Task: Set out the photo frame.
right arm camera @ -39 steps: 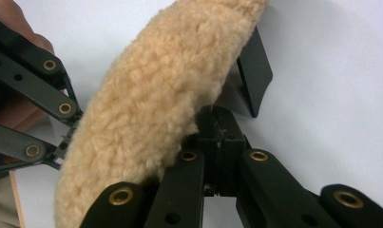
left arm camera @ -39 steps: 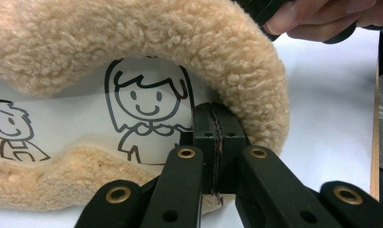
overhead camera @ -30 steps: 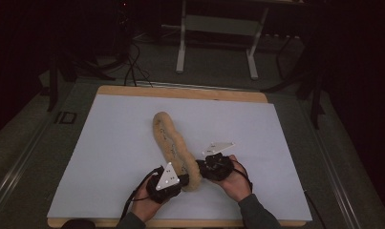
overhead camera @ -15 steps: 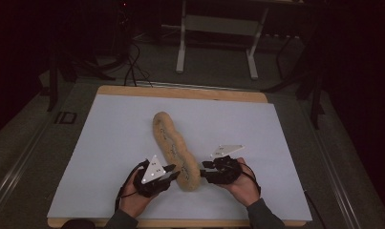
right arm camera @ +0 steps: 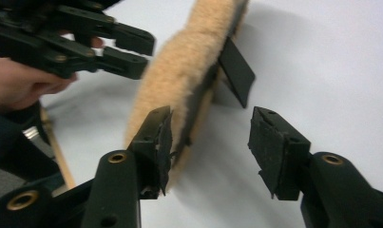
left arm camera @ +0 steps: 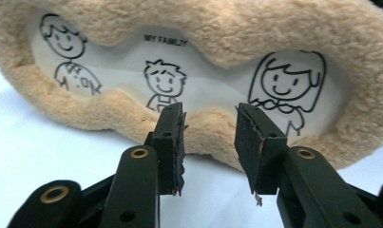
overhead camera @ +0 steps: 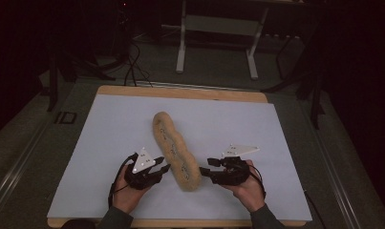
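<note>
Fuzzy tan picture frame point(overhead camera: 176, 150) lying mid-worktop point(overhead camera: 109, 124), long axis running far-left to near-right, near end between the two grippers. Window of frame holding a white card point(left arm camera: 165, 71) with three cartoon figures, "MY FAMILY" printed above the middle one. Black stand flap point(right arm camera: 236, 71) sticking out from the frame's back, seen in right gripper view. Left gripper point(overhead camera: 154, 171) just left of the frame's near end, jaws apart, gripping nothing, pointing at the fuzzy edge. Right gripper point(overhead camera: 210, 172) just right of the near end, jaws spread wide, empty. White sheet covering wooden worktop.
</note>
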